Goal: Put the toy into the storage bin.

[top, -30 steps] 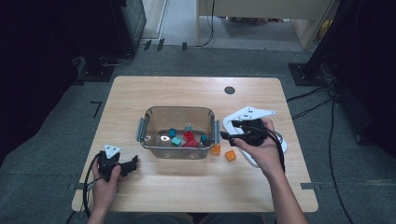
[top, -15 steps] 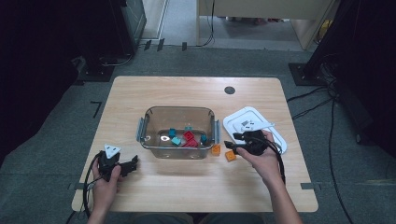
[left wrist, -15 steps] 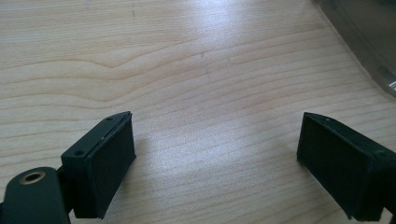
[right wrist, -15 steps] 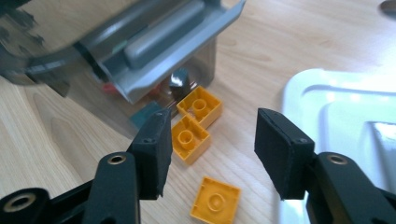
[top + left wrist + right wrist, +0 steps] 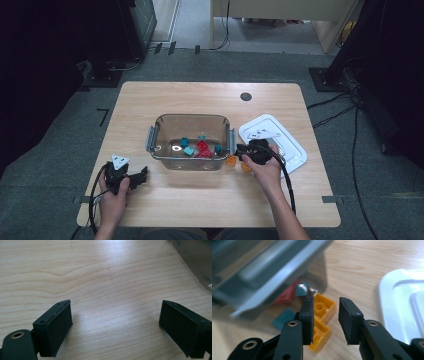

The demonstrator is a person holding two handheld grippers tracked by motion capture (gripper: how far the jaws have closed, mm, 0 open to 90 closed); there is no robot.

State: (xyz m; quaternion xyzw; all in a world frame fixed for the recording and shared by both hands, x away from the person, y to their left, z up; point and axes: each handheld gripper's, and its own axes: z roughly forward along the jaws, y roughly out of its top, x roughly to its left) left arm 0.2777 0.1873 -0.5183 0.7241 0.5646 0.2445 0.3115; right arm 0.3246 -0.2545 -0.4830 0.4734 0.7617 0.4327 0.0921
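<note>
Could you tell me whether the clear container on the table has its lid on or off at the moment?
Off. The container is open at the top, with small bricks visible inside, and the white lid lies flat on the table beside it.

I saw wooden table (image 5: 165, 100), dark round hole (image 5: 245, 96) near its far edge. White lid (image 5: 287, 145) lay flat on table's right side. Grey carpet (image 5: 60, 145) all around, black cables (image 5: 350, 125) on floor at right.
</note>
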